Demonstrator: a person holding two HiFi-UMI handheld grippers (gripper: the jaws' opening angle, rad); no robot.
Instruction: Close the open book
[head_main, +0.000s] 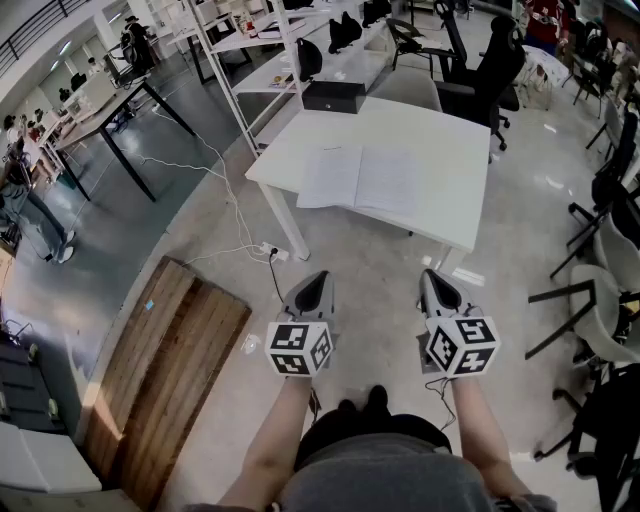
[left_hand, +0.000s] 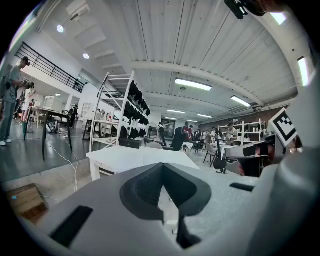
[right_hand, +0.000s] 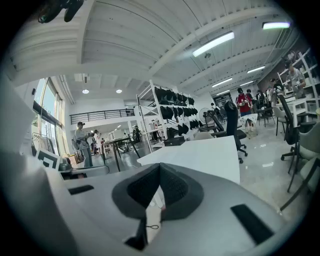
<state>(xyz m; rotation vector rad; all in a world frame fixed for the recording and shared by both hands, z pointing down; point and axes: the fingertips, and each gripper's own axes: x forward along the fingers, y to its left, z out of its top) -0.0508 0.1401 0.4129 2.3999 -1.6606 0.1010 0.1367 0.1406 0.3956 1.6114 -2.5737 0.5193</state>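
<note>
- Left gripper (head_main: 318, 276): we see its jaws pressed together with nothing between them. It is held in the air over the floor, well short of the table (head_main: 455, 165).
- Right gripper (head_main: 431, 275): its jaws are likewise closed on each other and empty. It is held beside the left gripper, the two apart and both pointing toward the table.
- Book (head_main: 358, 180): we find it lying open and flat, pages up, on the near part of the white table, well apart from both grippers.
- Table: it stands ahead of the grippers, and apart from the book we see only bare white top.
- Black box (head_main: 333, 96): it rests on the next surface, just beyond the table's far left corner.
- Office chair (head_main: 490, 70): black, it stands past the table's far right side.
- Wooden board (head_main: 165, 370): it lies on the floor to the left of the left gripper.
- Cable (head_main: 225, 195): it trails across the floor beside the table's left legs.
</note>
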